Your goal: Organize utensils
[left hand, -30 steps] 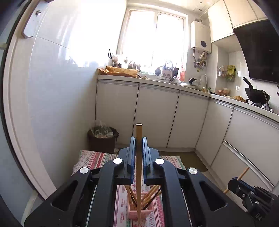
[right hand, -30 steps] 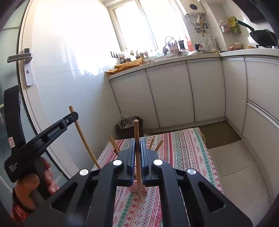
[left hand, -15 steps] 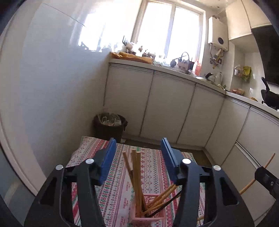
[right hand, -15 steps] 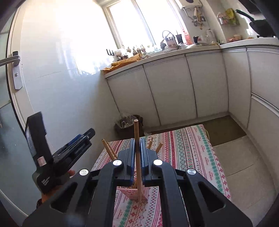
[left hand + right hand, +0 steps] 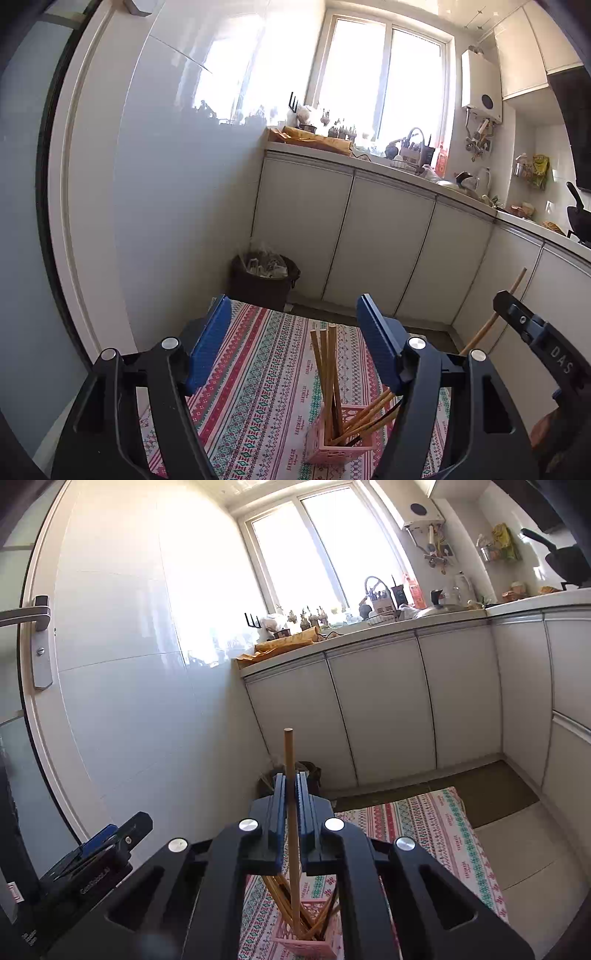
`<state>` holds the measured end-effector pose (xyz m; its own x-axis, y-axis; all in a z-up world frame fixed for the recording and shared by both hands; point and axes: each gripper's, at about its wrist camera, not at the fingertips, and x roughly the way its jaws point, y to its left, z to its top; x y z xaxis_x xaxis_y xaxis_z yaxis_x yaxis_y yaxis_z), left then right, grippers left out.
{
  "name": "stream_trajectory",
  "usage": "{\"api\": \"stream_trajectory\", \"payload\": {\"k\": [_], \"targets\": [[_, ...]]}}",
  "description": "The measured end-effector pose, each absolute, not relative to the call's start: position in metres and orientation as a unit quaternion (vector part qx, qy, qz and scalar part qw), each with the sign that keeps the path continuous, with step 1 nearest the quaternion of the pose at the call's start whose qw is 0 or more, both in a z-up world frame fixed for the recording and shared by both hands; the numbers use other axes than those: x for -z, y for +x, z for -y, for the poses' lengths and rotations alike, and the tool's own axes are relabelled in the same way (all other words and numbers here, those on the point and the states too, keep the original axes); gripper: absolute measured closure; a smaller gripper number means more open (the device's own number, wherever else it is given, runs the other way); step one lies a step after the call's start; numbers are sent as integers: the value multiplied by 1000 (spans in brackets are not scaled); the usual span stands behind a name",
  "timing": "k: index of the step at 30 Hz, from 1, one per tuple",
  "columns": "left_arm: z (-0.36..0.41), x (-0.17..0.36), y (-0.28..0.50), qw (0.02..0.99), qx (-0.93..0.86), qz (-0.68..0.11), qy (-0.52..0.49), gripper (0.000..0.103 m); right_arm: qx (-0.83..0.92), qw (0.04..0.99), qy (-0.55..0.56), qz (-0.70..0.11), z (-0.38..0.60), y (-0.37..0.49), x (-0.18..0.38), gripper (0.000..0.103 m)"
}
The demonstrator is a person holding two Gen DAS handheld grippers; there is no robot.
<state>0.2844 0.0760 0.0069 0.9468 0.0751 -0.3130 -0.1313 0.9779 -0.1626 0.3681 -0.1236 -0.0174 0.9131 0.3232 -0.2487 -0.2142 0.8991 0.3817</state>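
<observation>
A pink slotted holder (image 5: 334,441) stands on the striped tablecloth (image 5: 255,373) with several wooden chopsticks (image 5: 325,369) in it, some upright and some leaning right. My left gripper (image 5: 293,343) hangs above and behind the holder; its jaws are opening, with nothing pressed between the blue pads (image 5: 208,345). My right gripper (image 5: 290,786) is shut on one upright wooden chopstick (image 5: 289,753), whose lower end reaches down into the pink holder (image 5: 306,941). The right gripper (image 5: 532,332) with its chopstick (image 5: 491,319) also shows at the right edge of the left wrist view. The left gripper (image 5: 96,853) sits low on the left in the right wrist view.
A dark waste bin (image 5: 264,277) stands against the wall beyond the table. White base cabinets (image 5: 369,243) run along the back and right under a cluttered counter. A glossy white wall and a door with a metal handle (image 5: 37,613) close off the left.
My left gripper has opened and let go of its chopstick, which now stands in the pink holder. My right gripper has moved over the holder with its chopstick still gripped.
</observation>
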Motion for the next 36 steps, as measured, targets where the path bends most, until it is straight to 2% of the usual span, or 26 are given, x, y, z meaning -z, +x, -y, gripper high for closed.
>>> {"api": "stream_trajectory", "payload": {"k": [2, 3, 4, 9, 11, 13, 24, 26, 33, 36], "targets": [[-76, -3, 289, 981, -67, -164, -80, 36, -127, 961, 174, -175, 119, 379, 35, 91], [-77, -1, 290, 980, -73, -168, -79, 36, -120, 959, 173, -188, 119, 381, 43, 81], [-78, -1, 291, 979, -73, -172, -79, 36, -112, 958, 172, -200, 120, 381, 47, 79], [-74, -2, 285, 978, -73, -181, -75, 36, -87, 961, 150, -213, 129, 365, 42, 78], [-67, -5, 279, 979, -66, -181, -71, 31, -78, 962, 149, -215, 134, 357, 36, 71], [-62, -9, 271, 980, -68, -171, -70, 26, -77, 962, 149, -215, 140, 346, 32, 69], [-29, -14, 234, 983, -49, -166, -59, 15, -42, 960, 156, -227, 166, 300, 24, 55], [-26, -11, 230, 983, -49, -169, -58, 11, -32, 960, 161, -228, 171, 294, 24, 48], [-18, 0, 216, 980, -46, -186, -50, 9, -12, 955, 172, -240, 184, 283, 32, 41], [-17, 1, 211, 980, -45, -188, -49, 7, -2, 955, 173, -240, 187, 276, 37, 34]]}}
